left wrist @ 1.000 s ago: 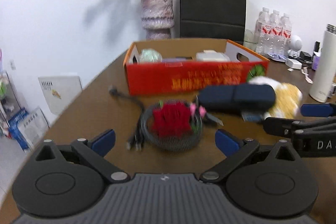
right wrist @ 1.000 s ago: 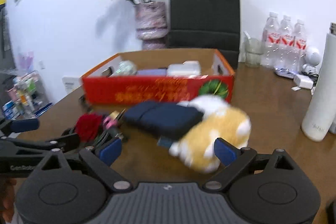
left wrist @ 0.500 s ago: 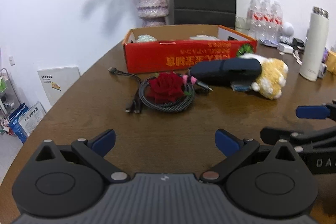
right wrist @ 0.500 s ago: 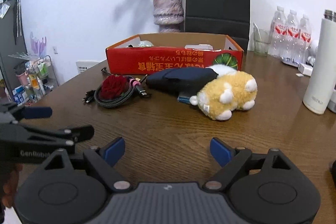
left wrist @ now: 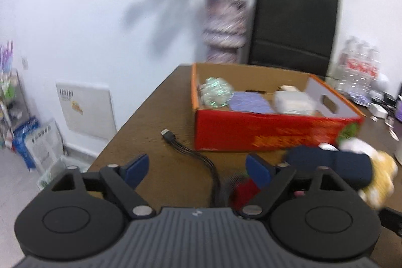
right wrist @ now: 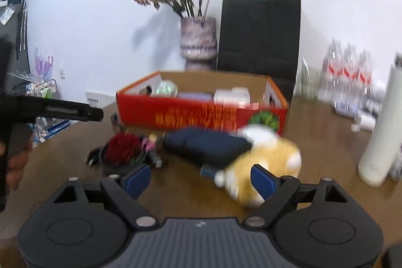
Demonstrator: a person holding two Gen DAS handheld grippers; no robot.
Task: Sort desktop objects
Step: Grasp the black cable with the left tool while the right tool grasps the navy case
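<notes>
Right wrist: both claws spread, right claw (right wrist: 200,178) over fuzzy plush toy (right wrist: 266,162), left claw (left wrist: 196,168) over wood table (left wrist: 160,117).

Left tongs (left wrist: 197,165) gape wide, fingers level and holding nothing. Right tongs (right wrist: 201,176) likewise spread and bare. The left tongs show at nine o'clock in the right view.

White wall (right wrist: 100,16), seemingly wooden table (right wrist: 314,142)

Red rose (right wrist: 122,148), navy pouch (right wrist: 206,145), plush (right wrist: 263,162)
</notes>
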